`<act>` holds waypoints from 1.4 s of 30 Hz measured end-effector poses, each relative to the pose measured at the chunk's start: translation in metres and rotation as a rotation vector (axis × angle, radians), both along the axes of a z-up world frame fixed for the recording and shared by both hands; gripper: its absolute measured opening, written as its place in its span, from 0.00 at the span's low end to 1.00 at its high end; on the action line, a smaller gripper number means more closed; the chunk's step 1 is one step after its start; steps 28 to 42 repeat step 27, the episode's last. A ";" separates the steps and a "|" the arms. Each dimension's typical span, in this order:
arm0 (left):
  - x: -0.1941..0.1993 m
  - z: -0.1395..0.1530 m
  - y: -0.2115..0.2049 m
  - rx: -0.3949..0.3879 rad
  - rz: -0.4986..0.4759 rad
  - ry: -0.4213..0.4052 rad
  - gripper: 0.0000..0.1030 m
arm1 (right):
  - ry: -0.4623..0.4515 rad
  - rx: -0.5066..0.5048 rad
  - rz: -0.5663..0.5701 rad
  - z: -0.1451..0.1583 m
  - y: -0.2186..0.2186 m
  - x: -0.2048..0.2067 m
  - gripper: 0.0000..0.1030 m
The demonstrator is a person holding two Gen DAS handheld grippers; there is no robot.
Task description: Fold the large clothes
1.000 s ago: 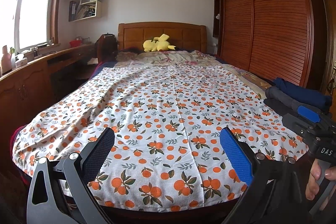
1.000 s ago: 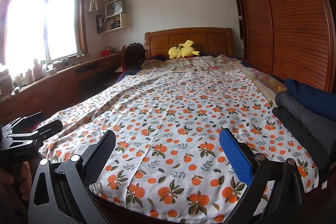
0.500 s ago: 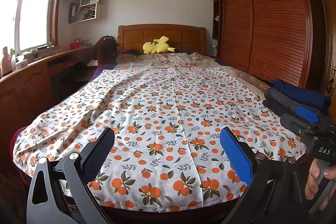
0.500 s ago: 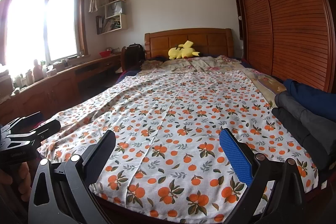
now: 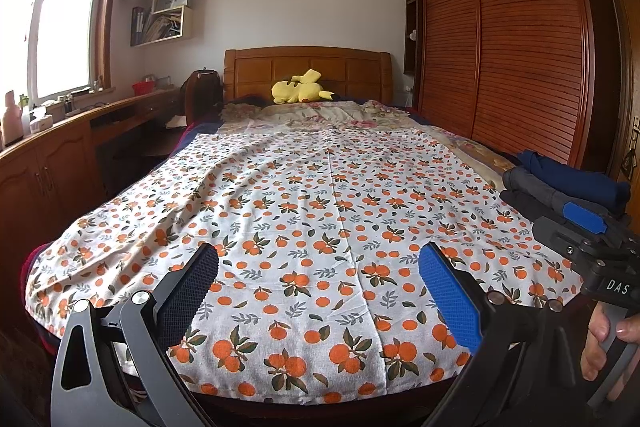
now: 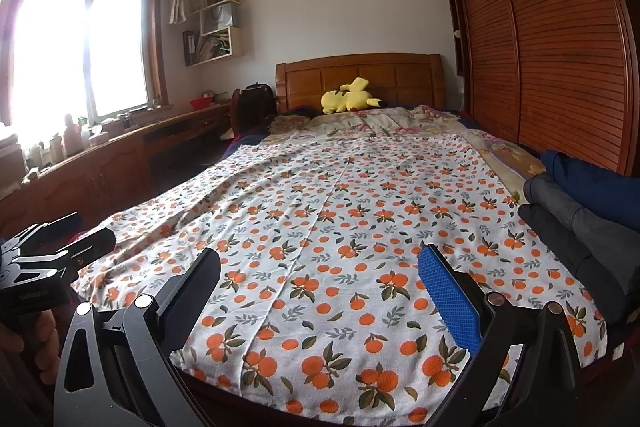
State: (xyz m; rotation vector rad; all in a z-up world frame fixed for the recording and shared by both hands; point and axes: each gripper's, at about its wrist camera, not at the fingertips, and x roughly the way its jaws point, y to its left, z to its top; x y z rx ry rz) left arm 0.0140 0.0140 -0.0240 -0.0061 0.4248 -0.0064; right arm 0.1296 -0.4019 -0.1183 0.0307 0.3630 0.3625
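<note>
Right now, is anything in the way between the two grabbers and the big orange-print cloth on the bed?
No, nothing visible. The left gripper and right gripper both hang open just above the near edge of the orange-print cloth. The folded dark clothes sit off to the right.

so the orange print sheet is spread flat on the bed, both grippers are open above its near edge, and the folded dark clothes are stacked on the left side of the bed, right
Not quite: the folded dark clothes are stacked on the right side of the bed, by the wardrobe, as the right wrist view shows. The rest holds: the orange print sheet lies spread flat, and the left gripper and right gripper are open above its near edge.
</note>
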 end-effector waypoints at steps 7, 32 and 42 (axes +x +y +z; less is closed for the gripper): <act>-0.001 0.000 0.001 0.000 0.004 0.002 0.98 | 0.002 0.000 0.001 0.000 0.000 0.001 0.93; 0.000 -0.001 0.003 -0.007 0.005 0.005 0.98 | 0.002 -0.001 0.000 0.000 0.000 0.000 0.93; 0.000 -0.001 0.003 -0.007 0.005 0.005 0.98 | 0.002 -0.001 0.000 0.000 0.000 0.000 0.93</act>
